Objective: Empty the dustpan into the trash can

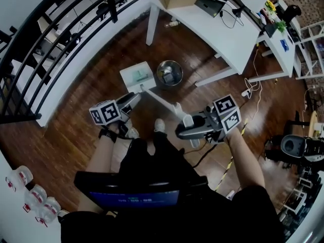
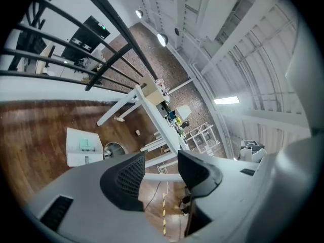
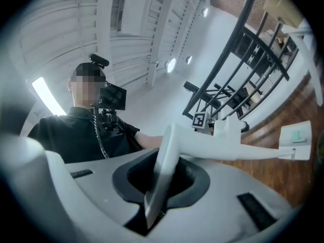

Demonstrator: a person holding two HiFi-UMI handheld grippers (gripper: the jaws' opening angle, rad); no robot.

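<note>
The right tongs point(image 3: 161, 186) were pinched on the flat end of a long white handle point(image 3: 238, 148), which ran out from them to the dustpan point(image 1: 136, 76). The left tongs point(image 2: 159, 173) stood spread. A pale bar, most likely that same handle, crossed the gap between the pads, but neither pad pressed on it, so the right tongs alone carried the load.

The dustpan was low over the wooden floor point(image 1: 86, 115), just beside the round metal trash can point(image 1: 169, 73) on its left and not over its mouth. Whether it rested on the boards or hung just clear of them could not be told. The can stood near the legs of the white bench point(image 1: 228, 39).

Judging from this, the pan had been taken up by its handle and brought to the can. Swinging it over the rim and tipping it out looked still to be done.

The pan itself was a white, square-fronted tray on a slim straight stick. A small greenish patch point(image 1: 139, 75) lay on it, and whether that was rubbish or a label was too small to tell.
</note>
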